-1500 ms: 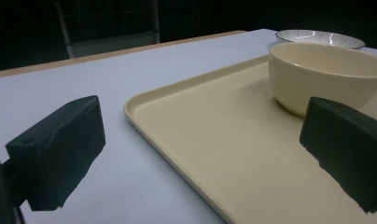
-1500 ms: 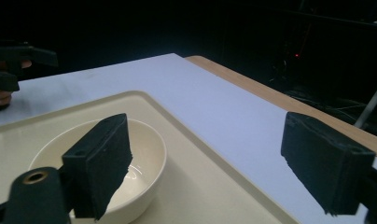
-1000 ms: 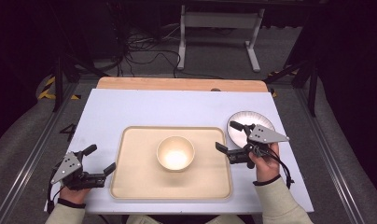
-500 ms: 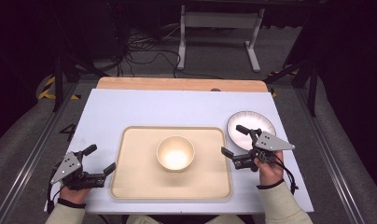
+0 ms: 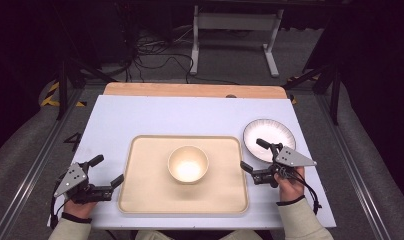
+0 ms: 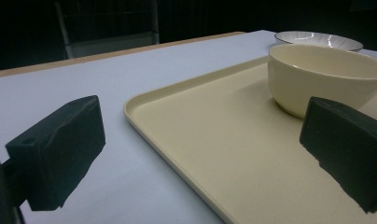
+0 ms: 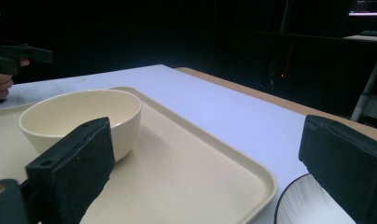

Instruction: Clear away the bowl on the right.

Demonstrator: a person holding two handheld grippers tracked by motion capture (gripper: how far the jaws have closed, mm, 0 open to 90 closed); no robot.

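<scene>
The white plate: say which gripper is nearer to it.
Right. The right gripper hangs open at the near-left rim of the white plate, one jaw over it. The left gripper is open far across the tray, by its left edge.

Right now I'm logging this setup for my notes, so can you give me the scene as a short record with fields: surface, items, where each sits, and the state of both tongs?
surface: pale table
tray: cream tray, centred near the person
bowl: cream bowl, upright on the tray, looks empty
plate: white plate, on the table right of the tray
left tongs: open, beside the tray's left edge, holding nothing
right tongs: open, between tray and plate, holding nothing
</scene>
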